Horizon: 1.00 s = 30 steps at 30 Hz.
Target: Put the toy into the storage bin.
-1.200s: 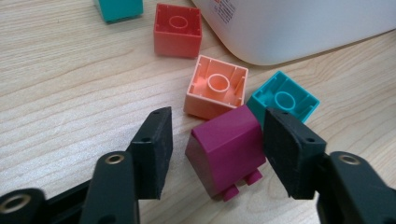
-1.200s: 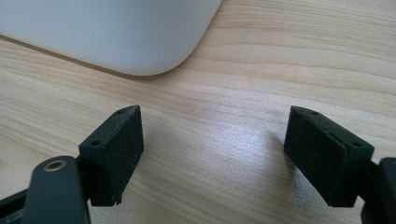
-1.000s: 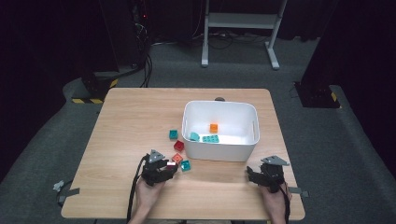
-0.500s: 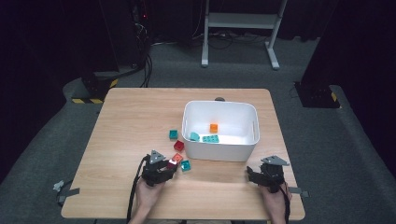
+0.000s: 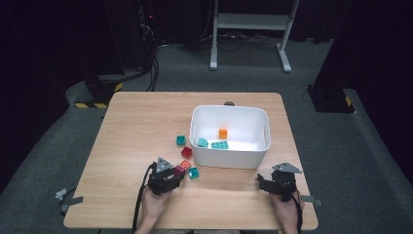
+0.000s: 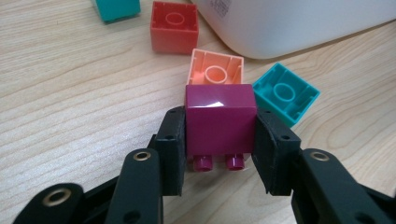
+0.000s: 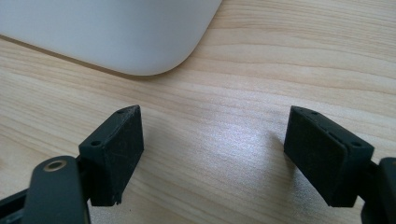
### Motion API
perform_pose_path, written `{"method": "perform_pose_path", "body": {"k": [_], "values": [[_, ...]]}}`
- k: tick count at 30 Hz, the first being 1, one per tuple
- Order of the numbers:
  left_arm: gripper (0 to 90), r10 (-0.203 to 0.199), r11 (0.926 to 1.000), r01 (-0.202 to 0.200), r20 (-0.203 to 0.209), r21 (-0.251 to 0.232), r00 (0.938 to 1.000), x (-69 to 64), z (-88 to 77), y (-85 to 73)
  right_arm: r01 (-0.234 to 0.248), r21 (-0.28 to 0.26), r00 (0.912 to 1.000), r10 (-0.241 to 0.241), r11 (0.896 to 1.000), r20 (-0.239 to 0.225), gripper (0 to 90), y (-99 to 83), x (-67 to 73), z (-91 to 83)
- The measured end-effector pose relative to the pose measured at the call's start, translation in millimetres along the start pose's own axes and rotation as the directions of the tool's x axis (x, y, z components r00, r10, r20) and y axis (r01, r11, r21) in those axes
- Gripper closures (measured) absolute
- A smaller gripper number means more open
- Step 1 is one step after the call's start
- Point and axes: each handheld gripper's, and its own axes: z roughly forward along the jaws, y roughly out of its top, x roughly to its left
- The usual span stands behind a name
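High view: wooden table (image 5: 136, 126) on grey carpet (image 5: 58, 146); left claw (image 6: 219, 140) pinching magenta brick (image 6: 220, 122).

A glossy magenta brick (image 6: 220, 122) lies tipped on its side, studs (image 6: 218, 162) pointing away from the white bin (image 6: 299, 23), squeezed between the left tongs' (image 6: 219, 144) pads, just short of the bin's near wall.

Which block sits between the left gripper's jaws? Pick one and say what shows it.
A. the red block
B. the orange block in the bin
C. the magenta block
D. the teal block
C: in the left gripper view the magenta block fills the gap between the pads of the left gripper, whose jaws have just been closing on it, while the teal block and red block lie on the table beyond.
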Motion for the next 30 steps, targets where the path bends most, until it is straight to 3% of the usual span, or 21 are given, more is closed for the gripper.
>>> {"method": "perform_pose_path", "body": {"k": [15,20,28,30], "values": [[58.4,-0.005,0.9995,0.006,0.041,-0.029,0.9991,6.3,-15.8,11.5,0.0,0.0,1.0,0.0,1.0,0.0,20.0,0.0,0.0,0.0],[58.4,0.016,0.9997,-0.015,0.025,-0.017,0.9996,7.1,-19.0,13.1,0.0,0.0,1.0,0.0,1.0,0.0,20.0,0.0,0.0,0.0],[58.4,-0.001,1.0,0.001,0.013,0.003,0.9999,8.9,-24.4,14.1,0.0,0.0,1.0,0.0,1.0,0.0,20.1,0.0,0.0,0.0],[58.4,-0.024,0.9997,0.024,0.018,0.006,0.9996,10.0,-25.6,14.5,0.0,0.0,1.0,0.0,1.0,0.0,20.0,0.0,0.0,0.0]]}}
